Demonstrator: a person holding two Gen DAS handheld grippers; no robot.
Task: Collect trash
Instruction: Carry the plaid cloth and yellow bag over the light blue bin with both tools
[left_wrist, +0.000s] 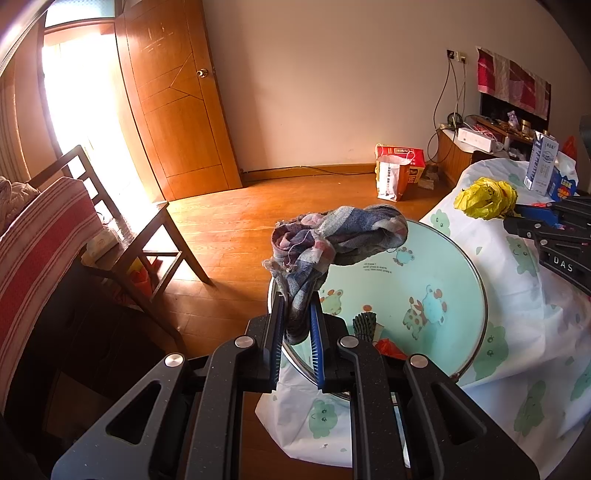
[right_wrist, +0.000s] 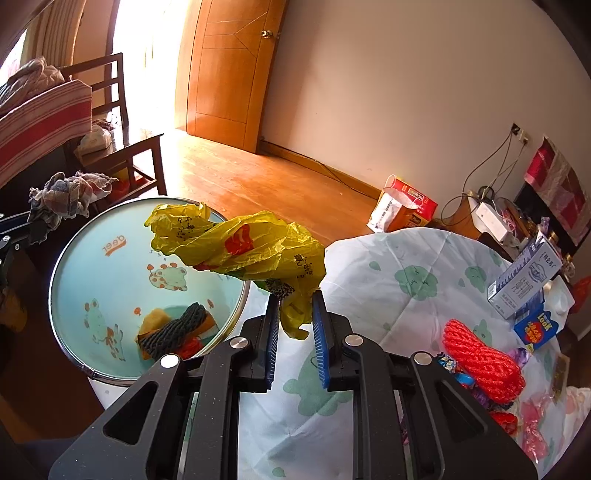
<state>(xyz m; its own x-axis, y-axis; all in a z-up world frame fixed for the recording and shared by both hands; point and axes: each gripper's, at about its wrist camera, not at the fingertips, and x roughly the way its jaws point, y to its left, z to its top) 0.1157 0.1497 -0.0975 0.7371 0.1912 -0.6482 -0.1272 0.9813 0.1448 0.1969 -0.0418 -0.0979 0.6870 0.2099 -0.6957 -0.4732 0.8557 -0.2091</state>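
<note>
Holding, item one: left tool, clamped on a plaid rag, which hangs bunched over the near rim of the round basin. Item two: right tool, clamped on a crumpled yellow plastic bag by one thin tail; the bulk of the bag hangs over the basin's edge, part above the desk beside it.

Risks, judged:
- Bag held by a slim twist of film; it could slip from the pads or tear, dropping on the cloth instead of in the basin.
- Light film may drift sideways on release and catch the rim.
- Rag hangs partly outside the rim on the floor side; let go here, it could fall to the floor.
- The two tools work close over one basin and could knock together.

Surface: desk under a white cloth printed with green clouds; basin already holds a green netted scrap and orange bits. Red mesh, wrappers and cartons lie uncollected.

Room: wooden floor, orange door, dark wooden chair, pale wall, gift bags by the skirting.
</note>
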